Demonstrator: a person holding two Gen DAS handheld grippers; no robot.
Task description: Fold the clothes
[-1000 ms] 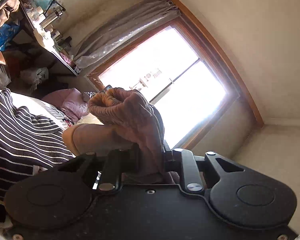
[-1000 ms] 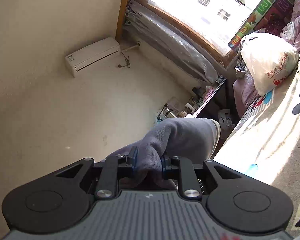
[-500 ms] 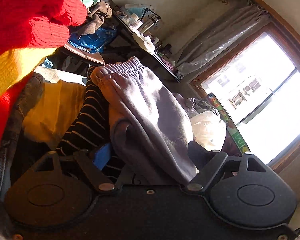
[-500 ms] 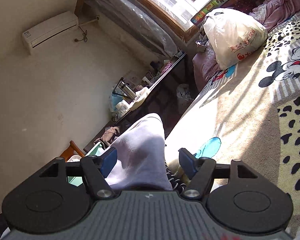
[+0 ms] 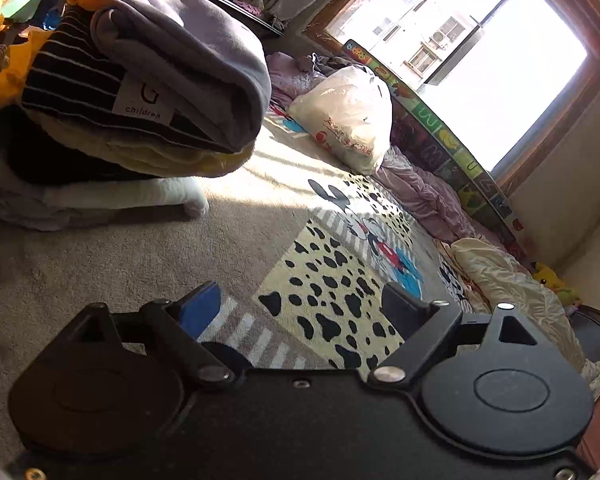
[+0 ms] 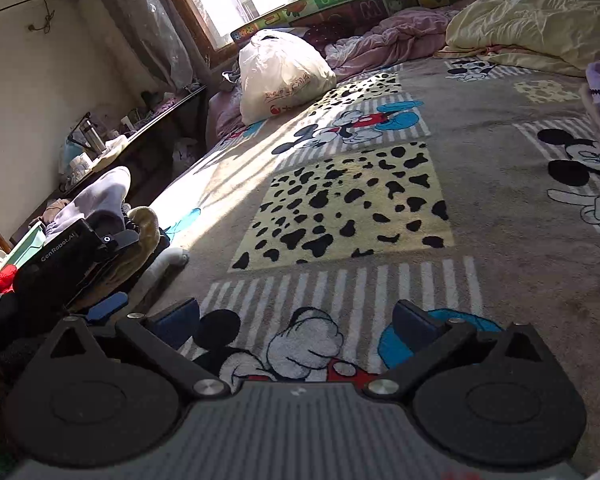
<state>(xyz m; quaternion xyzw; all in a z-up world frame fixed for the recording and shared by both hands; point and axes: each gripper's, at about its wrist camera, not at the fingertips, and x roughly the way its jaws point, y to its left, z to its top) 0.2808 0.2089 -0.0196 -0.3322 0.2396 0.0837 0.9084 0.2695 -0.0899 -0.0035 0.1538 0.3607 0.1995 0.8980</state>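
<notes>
From the left wrist camera, you are holding the left gripper (image 5: 300,304) low over the blanket (image 5: 260,216) with its fingers spread wide and nothing between them. The folded grey trousers (image 5: 188,44) are lying on top of the pile of clothes (image 5: 100,120), up and to the left of the fingers and well apart from them. Under the trousers a striped garment (image 5: 72,84) is showing a white label. Further back, a white plastic bag (image 5: 348,116) is sitting on the blanket near the window (image 5: 480,40).

From the right wrist camera, you are keeping the right gripper (image 6: 296,320) over the cartoon-printed blanket, fingers also spread apart and empty. The grey trousers are resting far off to the left on the pile, beyond the left gripper's black body, nowhere near these fingers. A cream quilt (image 6: 532,20) is lying crumpled at the far right.
</notes>
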